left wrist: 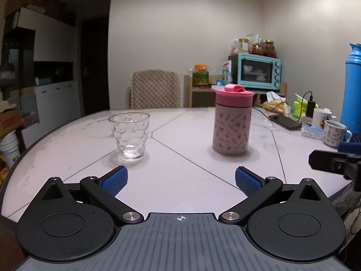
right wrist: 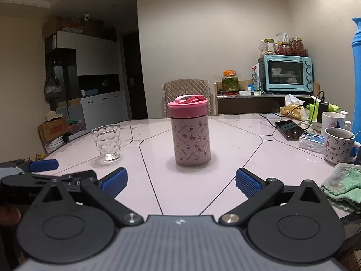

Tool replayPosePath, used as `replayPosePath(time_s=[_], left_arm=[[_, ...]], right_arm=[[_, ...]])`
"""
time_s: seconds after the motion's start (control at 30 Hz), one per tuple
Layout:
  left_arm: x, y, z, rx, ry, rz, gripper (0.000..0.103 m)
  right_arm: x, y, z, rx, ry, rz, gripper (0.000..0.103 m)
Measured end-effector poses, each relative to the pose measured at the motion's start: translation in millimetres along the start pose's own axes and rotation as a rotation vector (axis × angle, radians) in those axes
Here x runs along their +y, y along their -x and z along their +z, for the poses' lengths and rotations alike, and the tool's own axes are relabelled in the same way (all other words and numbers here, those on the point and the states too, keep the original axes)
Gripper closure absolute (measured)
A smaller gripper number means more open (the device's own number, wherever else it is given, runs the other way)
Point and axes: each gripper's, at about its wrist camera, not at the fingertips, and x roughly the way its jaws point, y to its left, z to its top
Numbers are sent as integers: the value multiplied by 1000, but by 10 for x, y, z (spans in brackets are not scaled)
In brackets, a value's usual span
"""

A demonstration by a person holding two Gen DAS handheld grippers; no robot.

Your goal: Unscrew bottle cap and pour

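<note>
Both tongs hover low over the near edge of a pale desk [left wrist: 180, 140], spread wide with nothing between their blue pads. From the left wrist view, the left tongs [left wrist: 181, 179] point between the glass and the bottle. From the right wrist view, the right tongs [right wrist: 181, 180] point straight at the bottle.

The bottle [right wrist: 191, 133] is the landmark: a short pink tumbler standing upright near the middle of the desk, its pink screw cap [right wrist: 187, 106] on, with a loop handle on top. Small cartoon figures and lettering cover its body; the words are too small to read.

Left of the bottle, well apart, stands an empty clear dimpled glass [right wrist: 106, 143]. Right of the bottle, near the desk's far edge, lies a dark phone [right wrist: 290, 129] with a cable. Further right are two printed mugs [right wrist: 338, 144], their pictures unreadable, and a green cloth [right wrist: 345, 186] at the near edge. Behind the bottle, against the wall, sits a turquoise toaster oven [right wrist: 287, 73] with jars on top.
</note>
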Motion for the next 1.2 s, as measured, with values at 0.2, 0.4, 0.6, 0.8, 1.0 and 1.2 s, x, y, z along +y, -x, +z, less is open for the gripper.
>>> replayPosePath(time_s=[0.2, 0.4, 0.6, 0.8, 1.0, 1.2], left_arm=[[68, -8, -3, -2, 30, -12, 0], [20, 113, -47, -20, 21, -4, 0], [3, 200, -72, -24, 24, 2, 0], [17, 217, -79, -16, 28, -5, 0], [-3, 242, -80, -16, 28, -5, 0], [-5, 210, -69, -12, 23, -10, 0]], right_arm=[[88, -6, -23, 7, 30, -5, 0], [100, -12, -63, 1, 19, 2, 0], [97, -32, -59, 11, 13, 4, 0], [96, -38, -66, 12, 11, 5, 0], [99, -46, -75, 16, 10, 6, 0], [85, -64, -73, 18, 5, 5, 0]])
